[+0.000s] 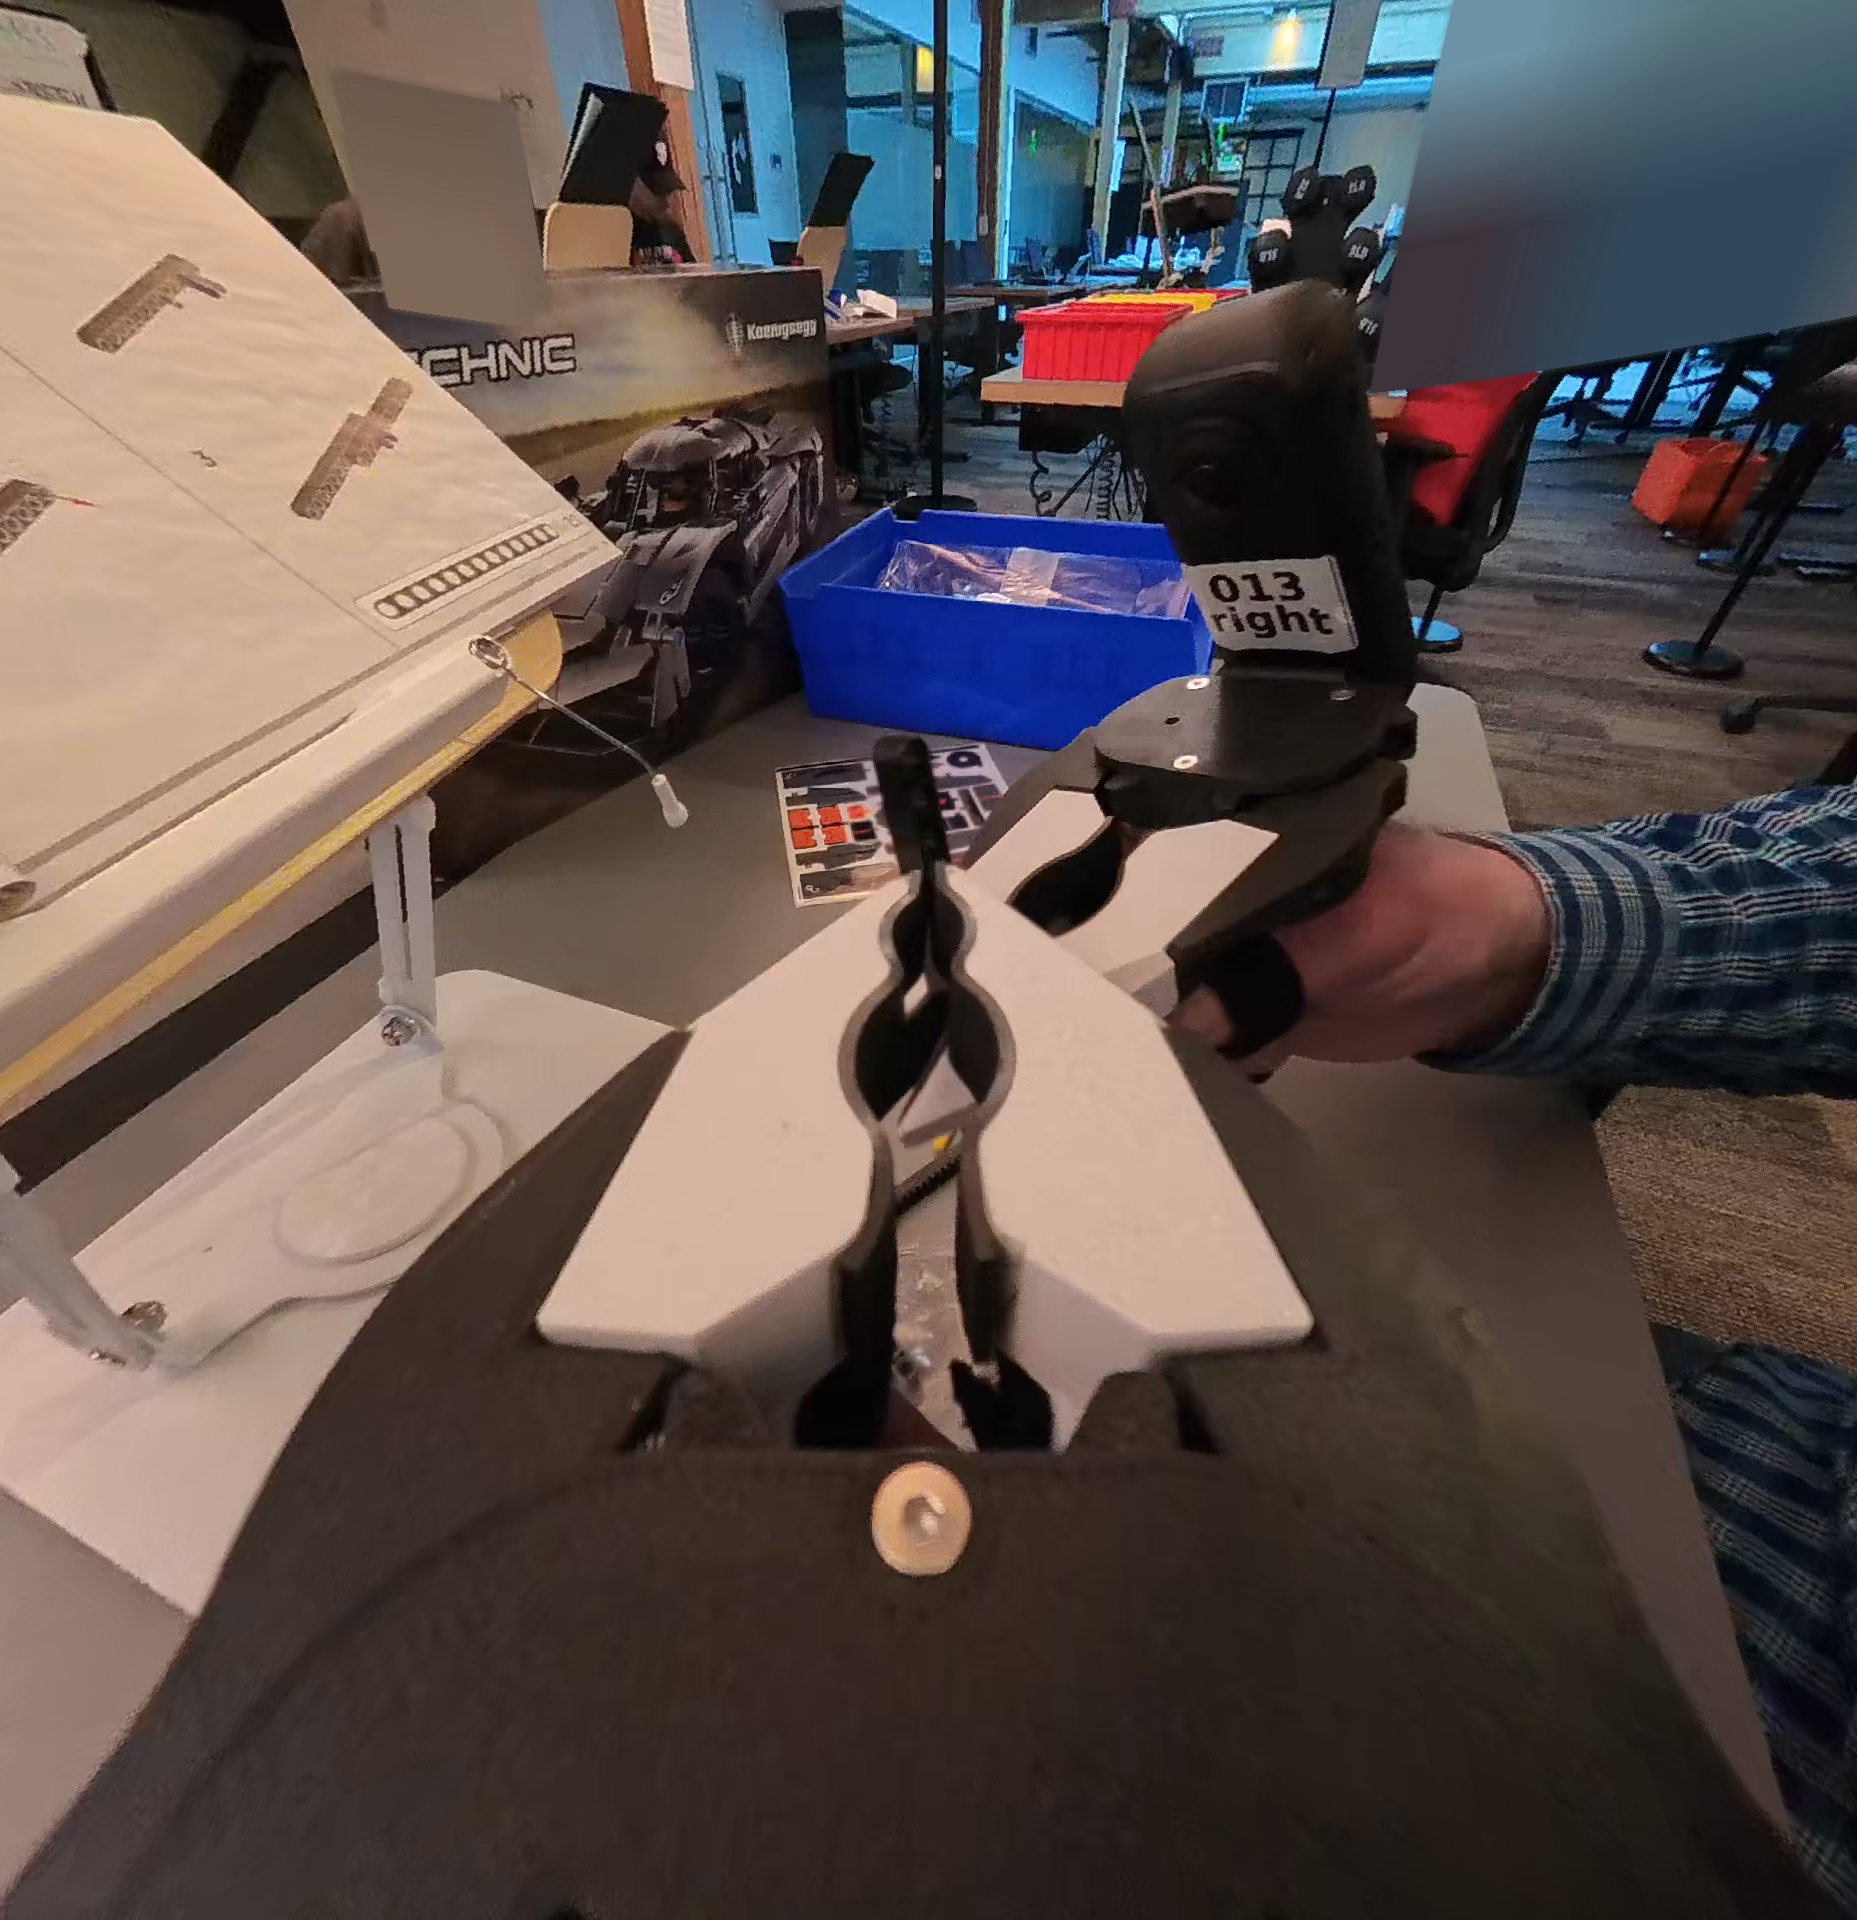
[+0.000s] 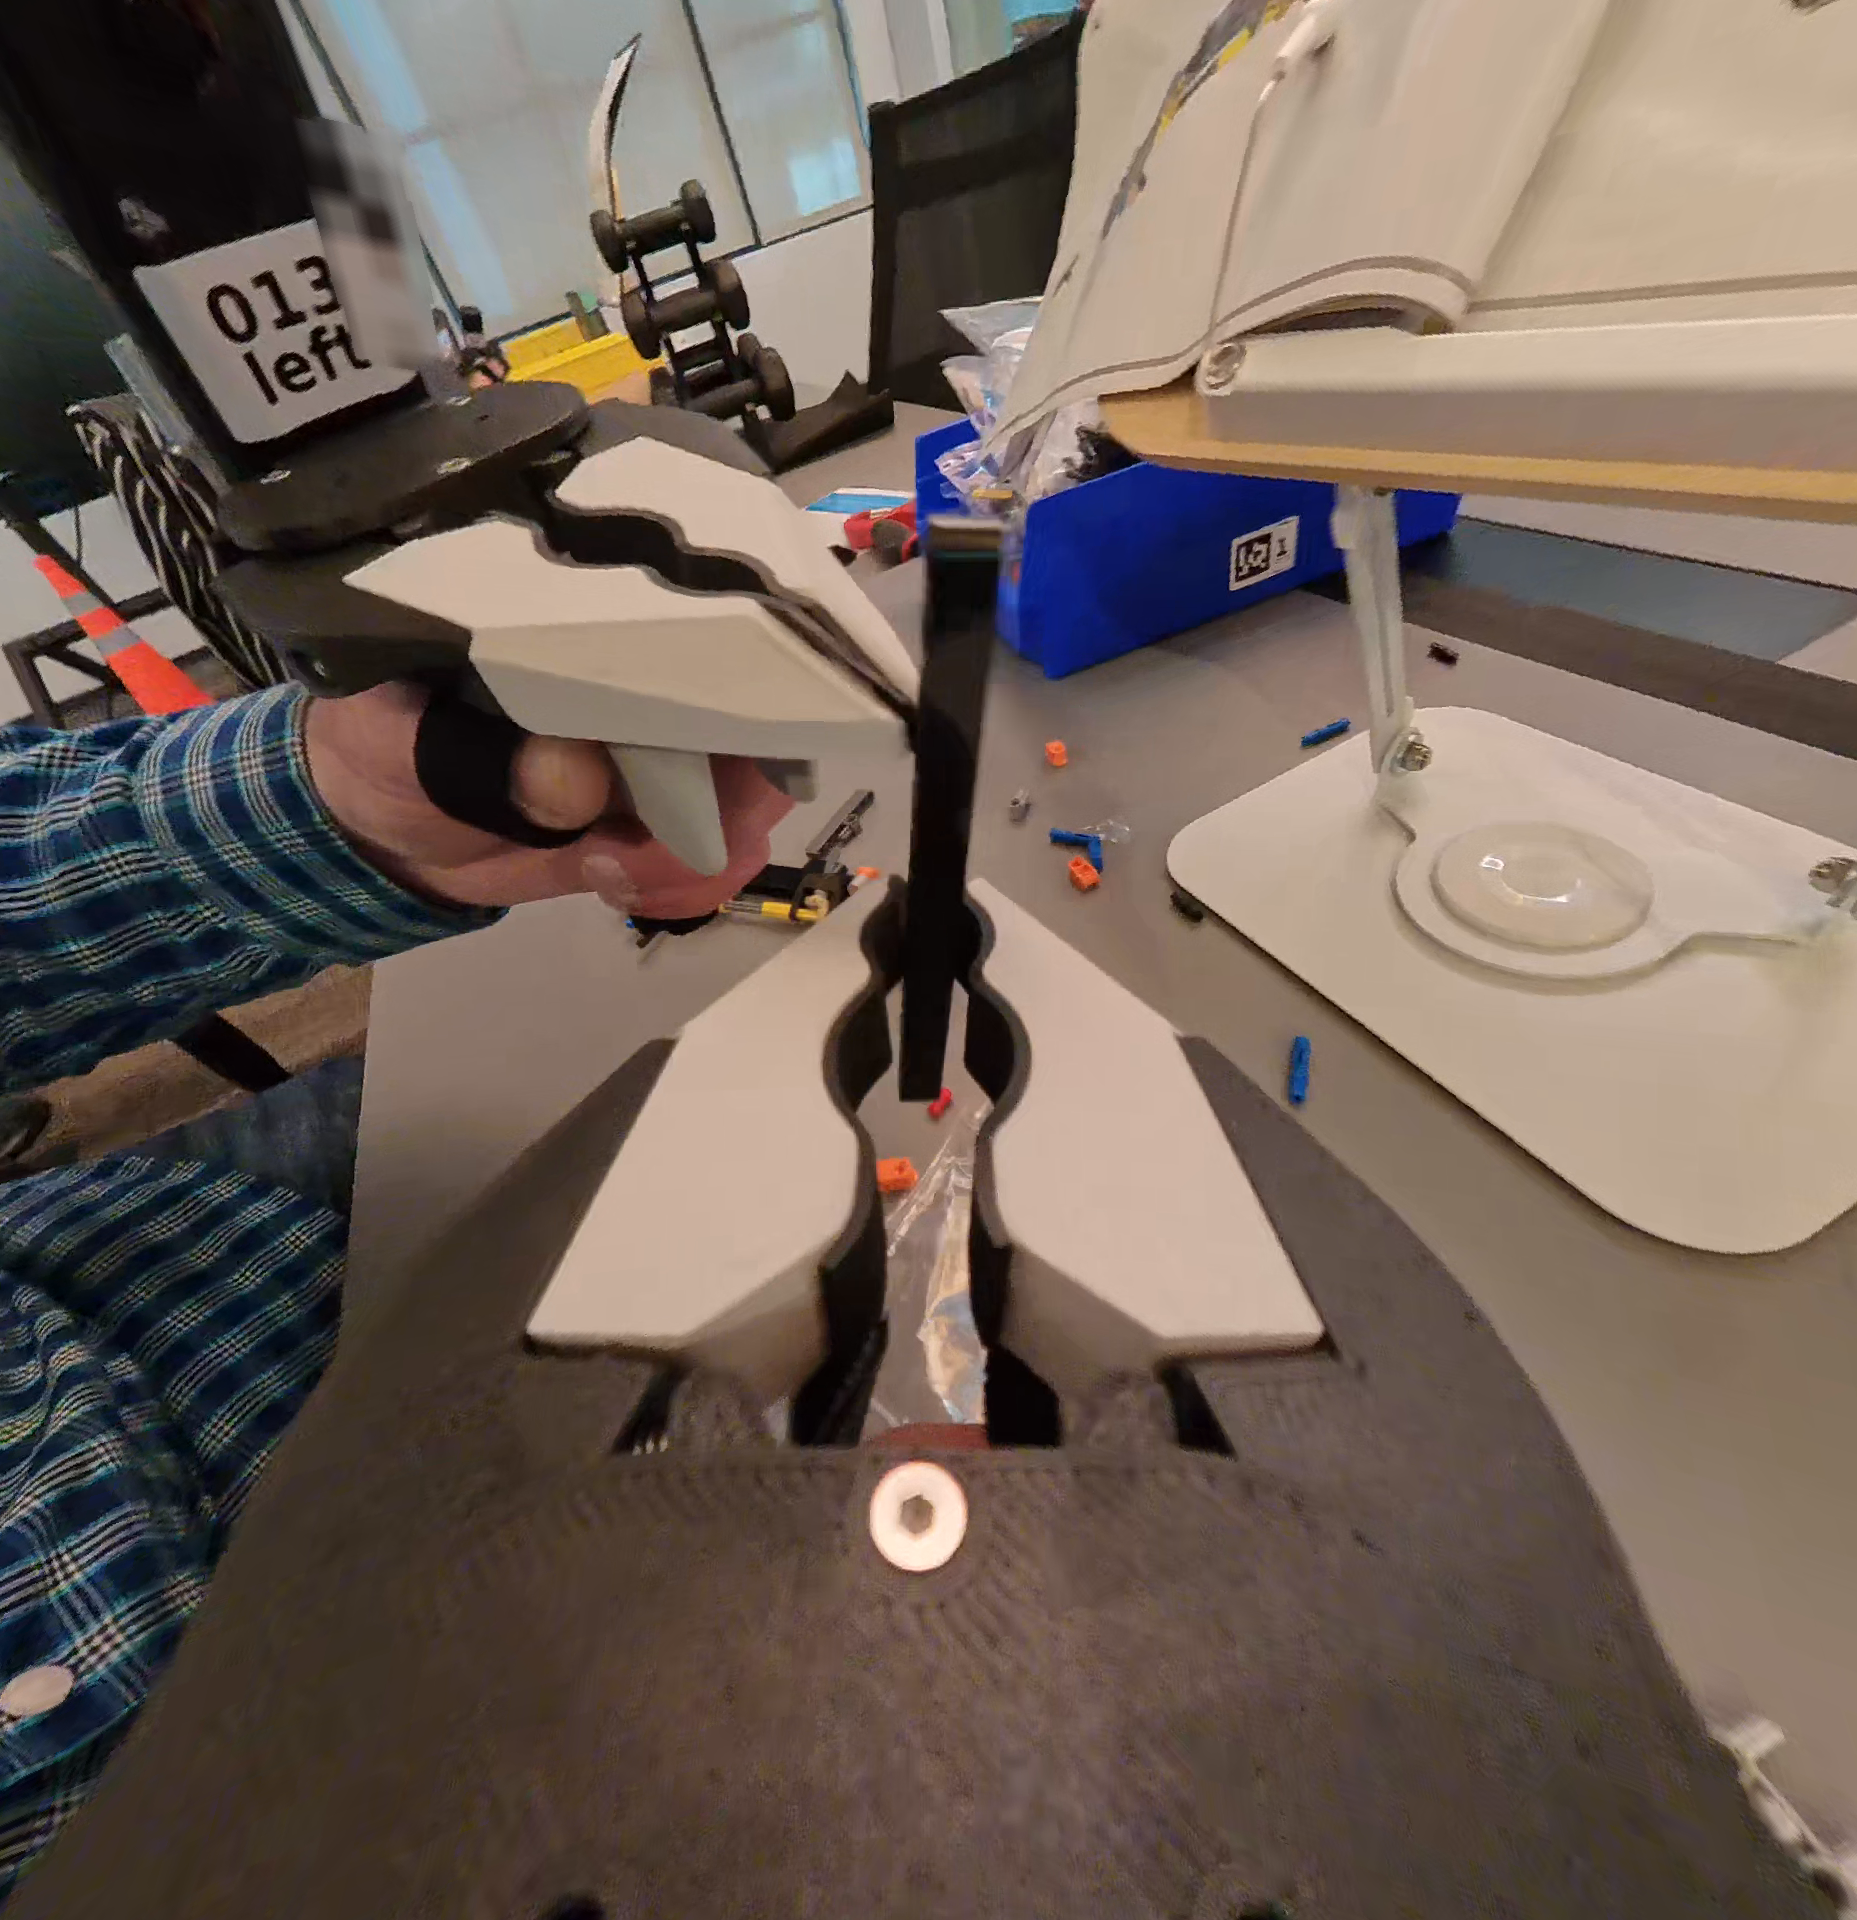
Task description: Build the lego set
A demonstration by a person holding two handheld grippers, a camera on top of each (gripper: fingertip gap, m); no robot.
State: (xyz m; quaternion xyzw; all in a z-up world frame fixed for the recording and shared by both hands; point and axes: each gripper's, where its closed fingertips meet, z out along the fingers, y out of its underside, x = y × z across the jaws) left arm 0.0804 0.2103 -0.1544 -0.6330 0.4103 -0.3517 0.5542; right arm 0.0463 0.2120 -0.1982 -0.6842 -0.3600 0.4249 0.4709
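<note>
A long black lego beam [image 1: 908, 800] stands nearly upright above the grey table. My left gripper [image 1: 924, 894] is shut on it, with the beam's top end sticking out past the tips. In the right wrist view the beam [image 2: 950, 644] runs down between the fingers of my right gripper [image 2: 929, 904], which is closed on its lower part. The left gripper [image 2: 903, 717] comes in from the left and clamps the beam higher up. In the left wrist view the right gripper [image 1: 991, 842] reaches in from the right, just behind the beam.
An open instruction booklet [image 1: 228, 468] lies on a white stand [image 2: 1526, 987]. Behind are the set's box [image 1: 675, 436] and a blue bin [image 1: 965, 655] of bagged parts. A sticker sheet [image 1: 830, 831], loose small pieces [image 2: 1080, 873], a small partial assembly [image 2: 799, 894] and a clear bag [image 2: 934, 1247] lie on the table. There is about 5 centimetres between the tips of the two grippers.
</note>
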